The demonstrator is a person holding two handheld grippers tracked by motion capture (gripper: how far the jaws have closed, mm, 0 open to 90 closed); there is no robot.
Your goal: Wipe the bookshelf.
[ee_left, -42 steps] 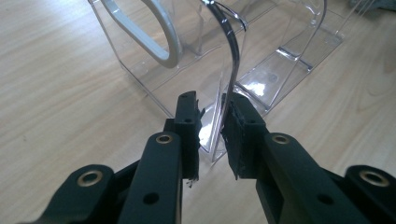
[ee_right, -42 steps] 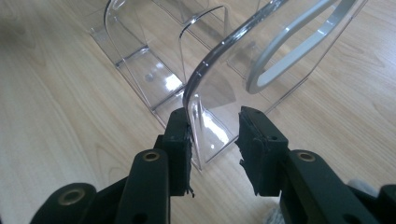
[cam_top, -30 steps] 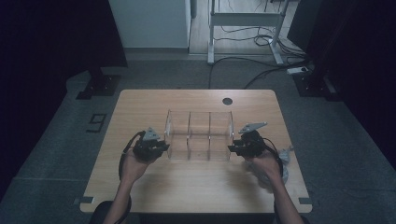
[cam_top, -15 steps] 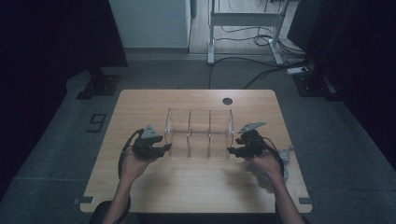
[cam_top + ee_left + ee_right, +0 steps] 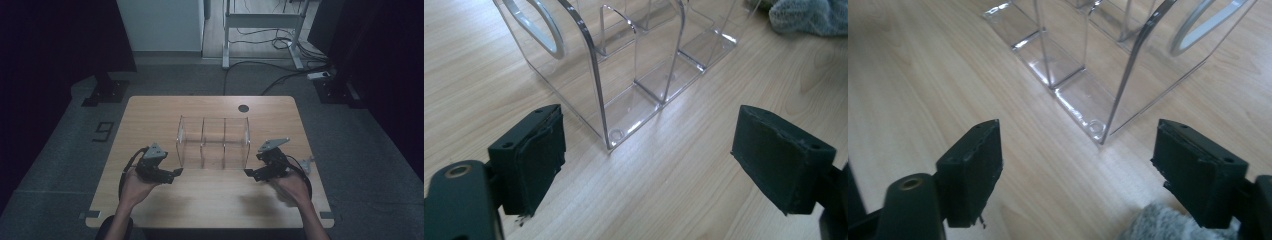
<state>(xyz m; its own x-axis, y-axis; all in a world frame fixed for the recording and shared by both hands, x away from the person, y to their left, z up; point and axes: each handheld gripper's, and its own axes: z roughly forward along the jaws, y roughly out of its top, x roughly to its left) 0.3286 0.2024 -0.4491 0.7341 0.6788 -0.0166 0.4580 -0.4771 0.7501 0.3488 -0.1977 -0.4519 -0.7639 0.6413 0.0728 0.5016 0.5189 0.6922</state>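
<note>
The clear acrylic organiser (image 5: 212, 144) stands upright on the wooden table (image 5: 210, 200), about mid-table and slightly toward your side, its three open compartments in a row from left to right. A second ago each of its near end corners sat between a gripper's jaws; now it stands free, and both grippers lie just outside those corners.

Your left gripper (image 5: 175, 172) is close to the organiser's near left corner without touching it. In the left gripper view (image 5: 649, 150) its jaws have just been opening and now stand wide, with the rounded end wall and its oval handle cut-out (image 5: 531, 25) ahead of them and nothing between the pads (image 5: 541, 160).

Your right gripper (image 5: 248, 173) mirrors this at the near right corner. In the right gripper view (image 5: 1075, 165) its jaws have likewise just been opening and are wide, and the corner of the end panel lies beyond the pads (image 5: 1198, 165), not between them. A grey knitted cloth (image 5: 1168, 225) shows at the bottom edge of that view.

Read together, these changes suggest that the organiser has been placed and released, so the positioning step appears complete. Your next move would be to draw both grippers clear without nudging the light, easily shifted walls.
</note>
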